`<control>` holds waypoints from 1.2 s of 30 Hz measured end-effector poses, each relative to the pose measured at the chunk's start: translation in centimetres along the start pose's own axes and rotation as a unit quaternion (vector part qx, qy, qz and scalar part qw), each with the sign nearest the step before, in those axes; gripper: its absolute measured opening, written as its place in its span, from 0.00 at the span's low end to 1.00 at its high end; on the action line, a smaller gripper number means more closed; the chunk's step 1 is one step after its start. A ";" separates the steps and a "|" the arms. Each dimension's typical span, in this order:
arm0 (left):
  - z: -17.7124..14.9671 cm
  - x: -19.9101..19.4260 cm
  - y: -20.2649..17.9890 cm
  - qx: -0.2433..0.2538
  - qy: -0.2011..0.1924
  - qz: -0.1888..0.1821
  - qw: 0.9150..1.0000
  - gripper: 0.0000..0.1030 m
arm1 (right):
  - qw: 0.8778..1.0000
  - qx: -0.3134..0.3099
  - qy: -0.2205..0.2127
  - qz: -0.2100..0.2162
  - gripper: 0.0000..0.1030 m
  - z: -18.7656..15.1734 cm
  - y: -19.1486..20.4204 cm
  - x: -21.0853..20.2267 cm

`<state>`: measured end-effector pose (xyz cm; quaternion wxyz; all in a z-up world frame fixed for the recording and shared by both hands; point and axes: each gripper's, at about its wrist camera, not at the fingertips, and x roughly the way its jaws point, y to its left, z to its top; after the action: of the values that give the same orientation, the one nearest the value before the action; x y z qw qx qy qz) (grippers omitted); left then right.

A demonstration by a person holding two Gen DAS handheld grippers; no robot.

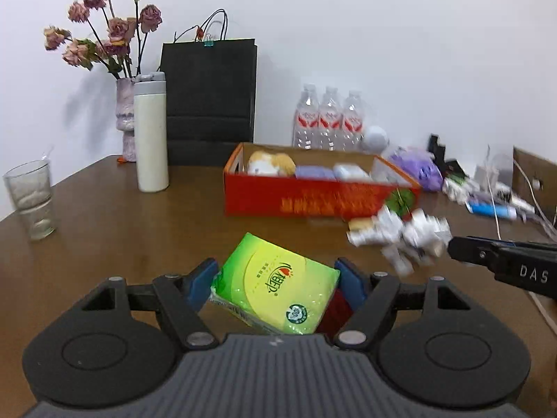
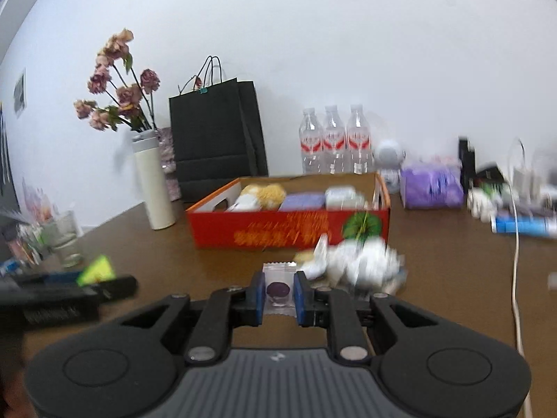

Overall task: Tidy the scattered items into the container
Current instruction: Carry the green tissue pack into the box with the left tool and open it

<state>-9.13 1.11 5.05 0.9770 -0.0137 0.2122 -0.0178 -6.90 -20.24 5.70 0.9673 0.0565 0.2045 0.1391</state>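
My left gripper (image 1: 275, 278) is shut on a green-yellow tissue pack (image 1: 278, 285) and holds it above the brown table, in front of the red cardboard box (image 1: 313, 198). The box holds a plush toy (image 1: 271, 163), a purple pack and a white item. My right gripper (image 2: 277, 291) is shut on a small clear sachet with a dark round piece (image 2: 278, 289). A bunch of white and silver wrapped packets (image 2: 355, 261) hangs beside it, blurred; it also shows in the left wrist view (image 1: 400, 237). The box (image 2: 289, 230) stands just beyond.
A white flask (image 1: 150, 132), a vase of dried roses (image 1: 125, 115), a black paper bag (image 1: 209, 97) and three water bottles (image 1: 327, 118) stand at the back. A glass (image 1: 31, 198) is at the left. Purple bag (image 2: 431, 184), cables and clutter lie at the right.
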 end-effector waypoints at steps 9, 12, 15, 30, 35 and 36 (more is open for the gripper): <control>-3.7 -4.4 -1.1 0.016 -0.004 0.007 1.000 0.73 | 1.000 0.020 -0.006 -0.010 0.16 -4.8 1.6 -6.0; -3.0 -4.8 -1.0 0.011 -0.019 0.006 1.000 0.73 | 1.000 0.023 -0.011 -0.014 0.16 -4.5 1.5 -6.3; -1.6 -4.2 -0.8 0.005 -0.030 0.000 1.000 0.73 | 1.000 0.019 -0.015 -0.017 0.16 -3.9 1.3 -5.8; 18.4 18.4 -0.9 -0.023 0.015 -0.034 0.999 0.73 | 0.999 -0.006 -0.009 -0.046 0.16 14.9 -6.5 13.0; 21.6 30.0 -0.8 -0.056 0.124 -0.003 0.991 0.74 | 0.995 -0.024 0.083 -0.056 0.16 20.6 -9.6 24.2; 21.8 32.0 -0.9 -0.059 0.151 -0.003 0.987 0.74 | 0.992 -0.036 0.104 -0.068 0.16 21.1 -9.9 26.2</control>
<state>28.95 -0.68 11.64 0.9310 -0.0695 0.3582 -0.0104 27.25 -23.12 13.34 0.9494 -0.0068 0.3022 0.0855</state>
